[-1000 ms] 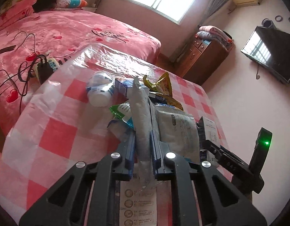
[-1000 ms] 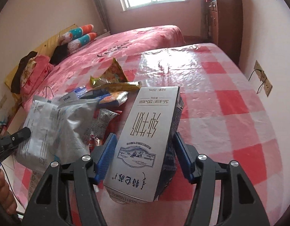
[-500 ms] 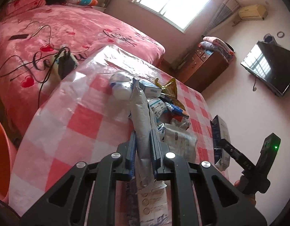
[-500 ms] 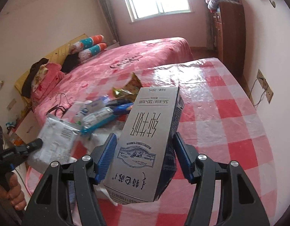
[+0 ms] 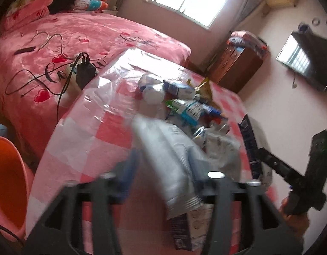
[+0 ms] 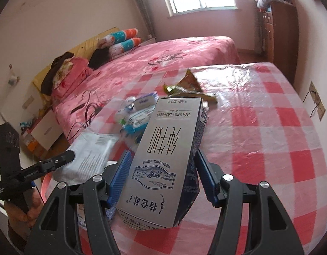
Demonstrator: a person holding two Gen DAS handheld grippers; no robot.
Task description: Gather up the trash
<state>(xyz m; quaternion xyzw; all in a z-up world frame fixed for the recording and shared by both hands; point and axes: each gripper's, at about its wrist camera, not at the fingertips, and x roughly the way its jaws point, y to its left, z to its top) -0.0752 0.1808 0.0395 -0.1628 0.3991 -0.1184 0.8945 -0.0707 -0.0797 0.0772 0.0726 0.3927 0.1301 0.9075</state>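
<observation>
Trash here comes in two kinds, and each gripper has one. Between the blue pads of the right gripper (image 6: pixel 161 182) sits a grey milk carton (image 6: pixel 163 155), clamped across its narrow sides with its printed face up and its far end reaching out beyond the fingertips over the checked table cover (image 6: pixel 269 131); it looks like stiff board, probably empty and light, so a hold across the flat sides near the middle should keep it from pivoting, though hard squeezing would likely crush it. The left gripper (image 5: pixel 163 170) is opening its jaws, and a silvery foil pouch (image 5: pixel 174 161) lies blurred between them, leaning against the right-hand pad and apparently slipping free. That pouch seems thin, limp and slick, best pinched at a sealed edge. Ahead of both sets of jaws a heap of wrappers (image 5: pixel 184 108) waits on the cover, and an orange bin (image 5: pixel 6 182) shows off to the left of the left jaws.
</observation>
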